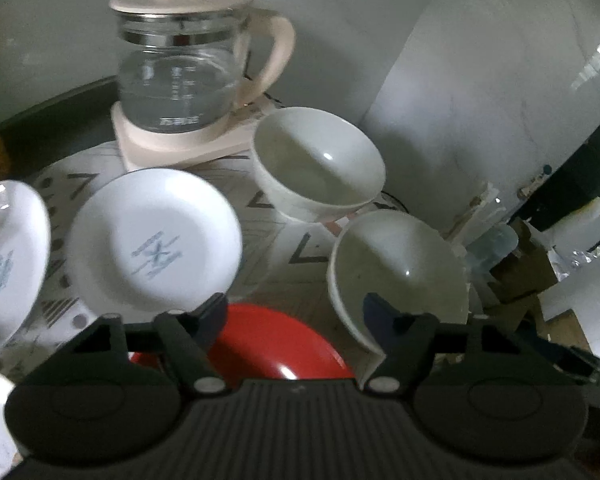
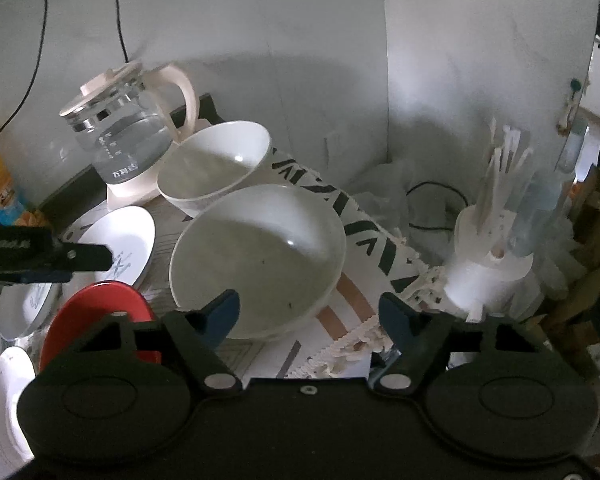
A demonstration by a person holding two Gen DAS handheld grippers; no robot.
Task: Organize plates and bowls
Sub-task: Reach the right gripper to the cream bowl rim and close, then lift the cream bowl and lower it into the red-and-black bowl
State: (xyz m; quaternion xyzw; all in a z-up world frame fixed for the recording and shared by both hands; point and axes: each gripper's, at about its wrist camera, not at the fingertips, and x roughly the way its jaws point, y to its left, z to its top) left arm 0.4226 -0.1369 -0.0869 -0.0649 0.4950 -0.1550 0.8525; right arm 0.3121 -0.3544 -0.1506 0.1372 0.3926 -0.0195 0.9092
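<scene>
left gripper (image 1: 294,312): jaws apart, nothing held; hovering over the red plate (image 1: 276,344), near bowl's rim at the right finger.
right gripper (image 2: 308,312): jaws apart, empty; left finger in front of the near bowl's rim, right finger out over the mat's fringed edge.
near bowl (image 2: 256,260): white, upright, on the patterned mat (image 2: 364,236), directly ahead of the right gripper; a few dark specks inside.
far bowl (image 2: 216,164): white, upright, just behind the near bowl, beside the kettle (image 2: 120,136); touching or not, cannot tell.
plates: white plate with blue mark (image 1: 154,240) left of centre, a second one (image 1: 8,256) at the left edge, red plate nearest the left gripper; a further white piece bottom left, too cropped to identify.
clutter: utensil holder (image 2: 488,248) off the mat to the right, well apart from the bowls.
step: likely approach phase, nothing grasped; bowls unstacked, plates spread out.
next move: probably close the right gripper on the near bowl's rim, one finger inside and one outside, then lift and nest it with the far bowl.
needs: rim centred between fingers; thin glazed rim looks slippery, so grip squarely.
risk: knocking the kettle when reaching the far bowl.
</scene>
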